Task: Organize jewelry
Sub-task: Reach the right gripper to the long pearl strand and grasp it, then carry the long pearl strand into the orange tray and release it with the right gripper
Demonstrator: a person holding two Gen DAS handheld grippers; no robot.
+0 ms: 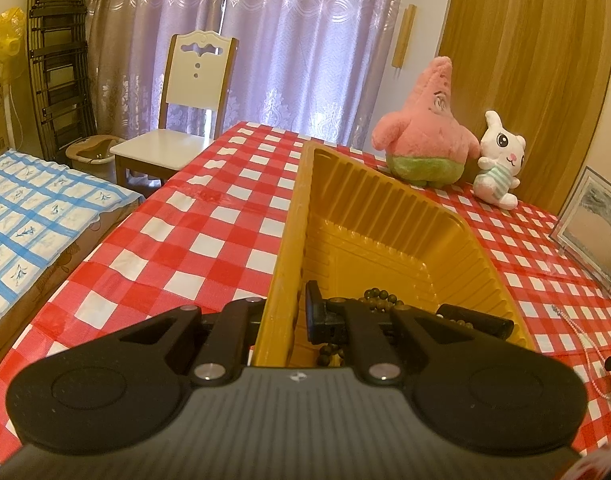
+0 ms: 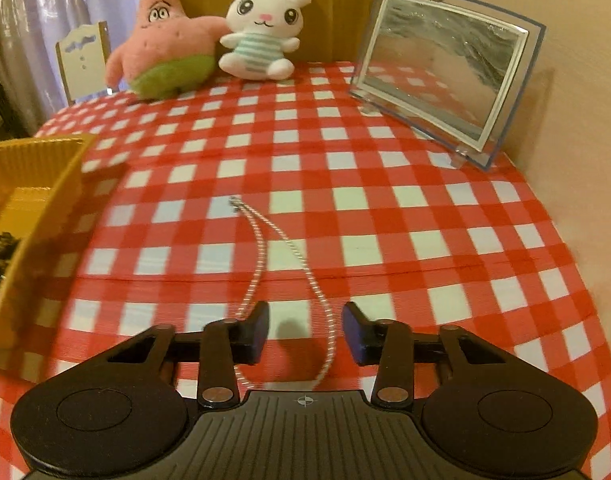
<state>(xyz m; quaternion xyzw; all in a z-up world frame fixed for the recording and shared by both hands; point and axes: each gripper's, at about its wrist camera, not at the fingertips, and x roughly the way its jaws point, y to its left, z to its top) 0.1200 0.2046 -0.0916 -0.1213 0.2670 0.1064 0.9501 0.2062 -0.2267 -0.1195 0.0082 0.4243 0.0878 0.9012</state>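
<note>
A yellow plastic tray (image 1: 385, 200) lies on the red-and-white checked tablecloth (image 1: 209, 240), with a dark bead bracelet (image 1: 379, 296) in its near end. My left gripper (image 1: 290, 308) is shut on the tray's left wall, one finger (image 1: 314, 312) inside and the other hidden behind the wall. A thin pink-and-white necklace (image 2: 265, 240) lies looped on the cloth, its small metal end (image 2: 234, 202) farthest away. My right gripper (image 2: 305, 328) hangs open just above the near part of the loop, one strand running between its fingers, untouched. The tray (image 2: 57, 184) shows at the left of the right wrist view.
A pink star plush (image 2: 165, 40) and a white bunny plush (image 2: 261, 32) sit at the table's far edge. A glass picture frame (image 2: 445, 76) stands at the far right. A white chair (image 1: 185, 120) and a blue-checked covered surface (image 1: 33, 208) are beyond the table's left side.
</note>
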